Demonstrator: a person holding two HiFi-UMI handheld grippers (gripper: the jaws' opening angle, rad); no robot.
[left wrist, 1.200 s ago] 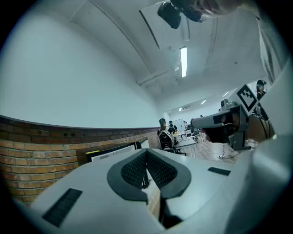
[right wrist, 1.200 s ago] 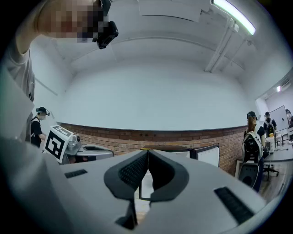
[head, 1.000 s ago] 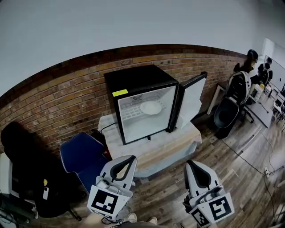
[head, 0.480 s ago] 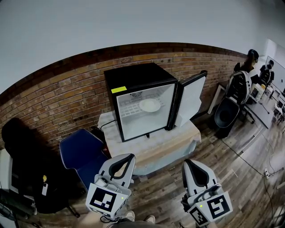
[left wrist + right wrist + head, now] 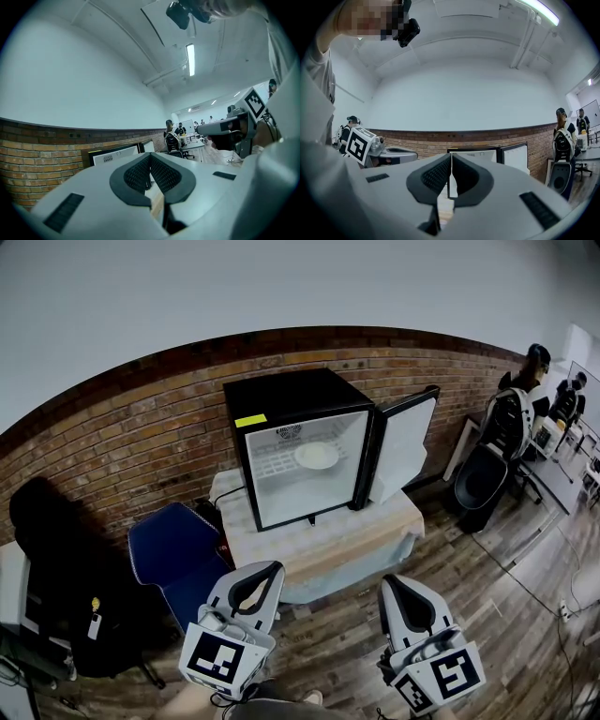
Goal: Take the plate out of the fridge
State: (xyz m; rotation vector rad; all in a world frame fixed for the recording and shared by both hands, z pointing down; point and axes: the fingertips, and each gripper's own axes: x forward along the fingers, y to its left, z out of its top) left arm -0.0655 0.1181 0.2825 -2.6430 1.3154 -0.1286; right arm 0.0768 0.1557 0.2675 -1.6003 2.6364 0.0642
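A black mini fridge [image 5: 298, 444] stands on a cloth-covered table [image 5: 328, 545] against the brick wall, its door [image 5: 403, 448] swung open to the right. A white plate [image 5: 317, 456] lies on the wire shelf inside. My left gripper [image 5: 251, 589] and right gripper [image 5: 401, 601] hang low in the head view, well short of the table. Both are shut with nothing between the pads. In the left gripper view the fridge [image 5: 115, 153] shows beyond the closed left gripper [image 5: 150, 164]. In the right gripper view the fridge [image 5: 476, 157] shows behind the closed right gripper [image 5: 451, 166].
A blue chair [image 5: 173, 554] stands left of the table, with a dark bag [image 5: 66, 568] further left. Black office chairs [image 5: 483, 474] and seated people [image 5: 534, 371] are at desks to the right. The floor is wood plank.
The view has shifted slightly; the fridge sits a little higher and the grippers a touch lower in the head view. Both grippers stay shut.
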